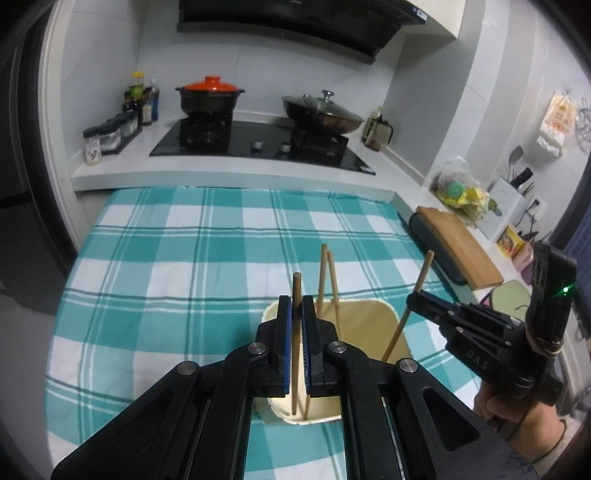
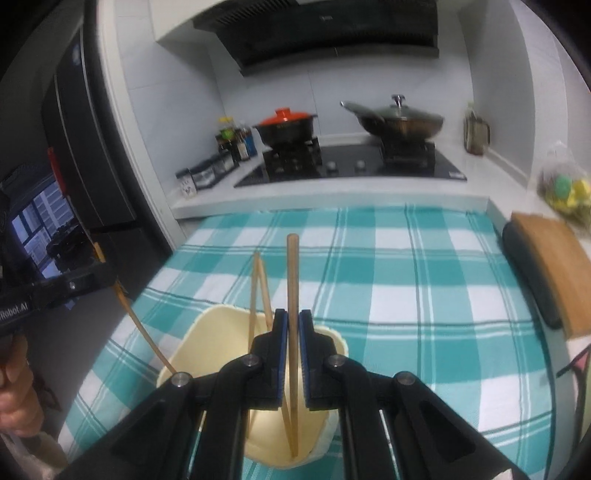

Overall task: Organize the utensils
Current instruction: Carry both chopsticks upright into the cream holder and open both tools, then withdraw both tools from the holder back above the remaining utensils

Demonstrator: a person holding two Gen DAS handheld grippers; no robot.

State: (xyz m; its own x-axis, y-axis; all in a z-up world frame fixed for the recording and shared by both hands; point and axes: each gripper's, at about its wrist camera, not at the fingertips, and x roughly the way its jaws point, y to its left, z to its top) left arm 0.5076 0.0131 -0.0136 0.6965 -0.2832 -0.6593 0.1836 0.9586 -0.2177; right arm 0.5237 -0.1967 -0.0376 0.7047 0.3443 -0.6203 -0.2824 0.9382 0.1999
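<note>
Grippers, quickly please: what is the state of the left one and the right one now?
Left gripper: closed on a chopstick standing in the cream holder.
Right gripper: closed on another chopstick over the same holder.

cream plastic holder (image 1: 364,325) near on teal checked tablecloth (image 1: 192,258) | wooden chopsticks (image 1: 327,275) in holder | black hob (image 1: 258,142) far | wooden cutting board (image 1: 461,245) right

Kitchen interior with white tiled walls (image 1: 258,66) and a black range hood (image 1: 288,22) above a black gas hob (image 1: 258,144) set in a white counter (image 1: 221,173). A teal-and-white checked cloth (image 1: 207,251) covers the surface in front. A dark refrigerator (image 2: 92,147) stands at the left.
</note>
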